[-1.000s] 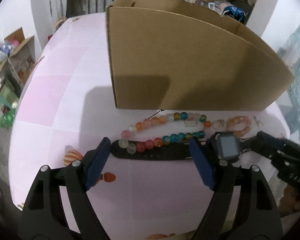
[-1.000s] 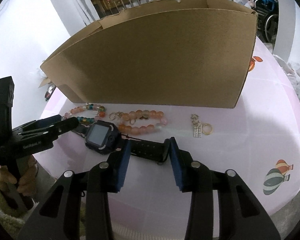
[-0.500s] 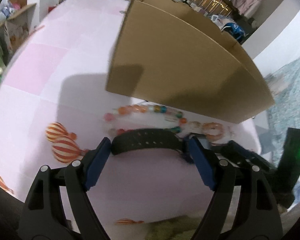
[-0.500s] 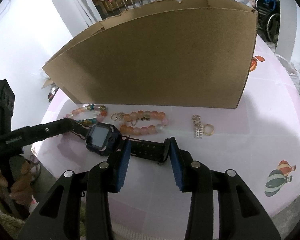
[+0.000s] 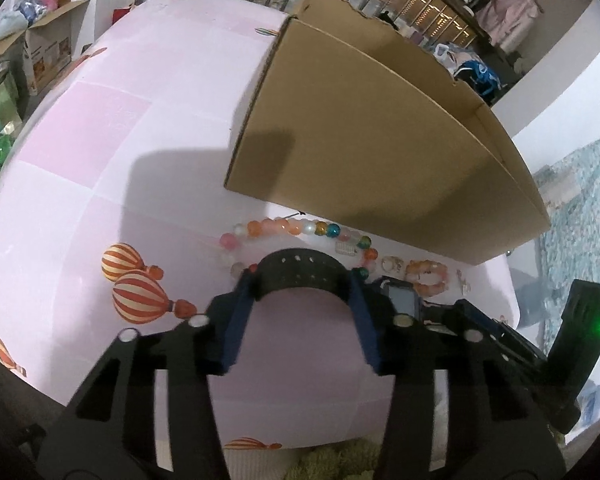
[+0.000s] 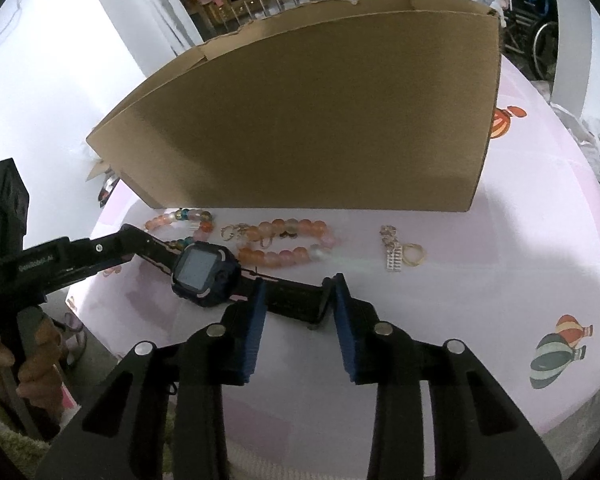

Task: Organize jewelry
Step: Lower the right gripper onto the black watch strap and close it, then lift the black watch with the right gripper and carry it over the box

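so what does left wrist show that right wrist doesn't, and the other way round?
Left wrist only: the strap bowed between the left gripper's fingers, and two striped balloon prints.
Right wrist only: the watch face square on, the gold ring beside a small charm, and the right gripper clamped on the other strap end.
Both: cardboard box, multicolour bead bracelet, orange bead bracelet, pink tablecloth.

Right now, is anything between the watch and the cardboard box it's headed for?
Yes. The multicolour bead bracelet and the orange bead bracelet lie on the table between the watch and the box's near wall, which stands tall in front.
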Tool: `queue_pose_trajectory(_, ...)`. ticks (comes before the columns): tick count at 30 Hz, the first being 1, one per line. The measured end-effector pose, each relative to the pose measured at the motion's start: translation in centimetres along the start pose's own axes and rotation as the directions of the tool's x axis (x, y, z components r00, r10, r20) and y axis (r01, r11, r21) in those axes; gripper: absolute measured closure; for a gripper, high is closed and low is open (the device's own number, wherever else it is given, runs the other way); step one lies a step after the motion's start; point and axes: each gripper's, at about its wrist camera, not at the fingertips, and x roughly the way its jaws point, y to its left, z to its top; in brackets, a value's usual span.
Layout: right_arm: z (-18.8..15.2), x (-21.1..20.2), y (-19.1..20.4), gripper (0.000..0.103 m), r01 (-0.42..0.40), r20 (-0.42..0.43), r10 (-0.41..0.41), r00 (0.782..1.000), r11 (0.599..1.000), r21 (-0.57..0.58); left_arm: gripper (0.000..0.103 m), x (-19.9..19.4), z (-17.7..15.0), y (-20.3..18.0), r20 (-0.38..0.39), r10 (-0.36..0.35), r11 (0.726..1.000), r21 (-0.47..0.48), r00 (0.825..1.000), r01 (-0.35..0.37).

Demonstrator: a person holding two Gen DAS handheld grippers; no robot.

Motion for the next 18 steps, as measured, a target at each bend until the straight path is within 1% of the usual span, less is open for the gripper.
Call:
queue_pose_trajectory(2,0.0,-0.1,-0.3,0.079,0.0,0.003,0.0,1.0,1.0,0.013,0.069,0.0,-0.2,-0.3,0.007,-0.001,1.0,0.017,1.0,0.001)
queue_pose_trajectory(7,0.0,-0.2,-0.5,0.09,0.009,0.011,-0.009,1.0,1.0,0.026,0.078,-0.1,-0.5,-1.8,0.031,0.02,0.996,0.083,0.999,-0.022)
queue_pose_trajectory(9,-0.1,-0.6,-0.5,0.093,0.01,0.024,-0.011,1.0,1.0,0.025,0.083,-0.6,-0.3,-2.1,0.039,0.016,0.995,0.098,0.999,-0.02)
queue_pose_trajectory(13,0.1,-1.8,0.4,0.096,0.019,0.069,-0.018,0.997,1.0,-0.019,0.088,-1.4,-0.9,-3.0,0.062,0.016,0.988,0.15,0.998,-0.025)
queue_pose_trajectory(15,0.1,-2.5,1.0,0.097,0.028,0.085,-0.024,0.996,0.998,-0.048,0.091,-1.9,-1.0,-3.3,0.068,0.005,0.986,0.163,0.998,-0.016)
queue_pose_trajectory(18,0.6,-3.6,1.7,0.097,0.031,0.102,-0.024,0.994,0.997,-0.074,0.092,-3.3,-1.0,-3.7,0.084,-0.02,0.984,0.177,0.996,0.005)
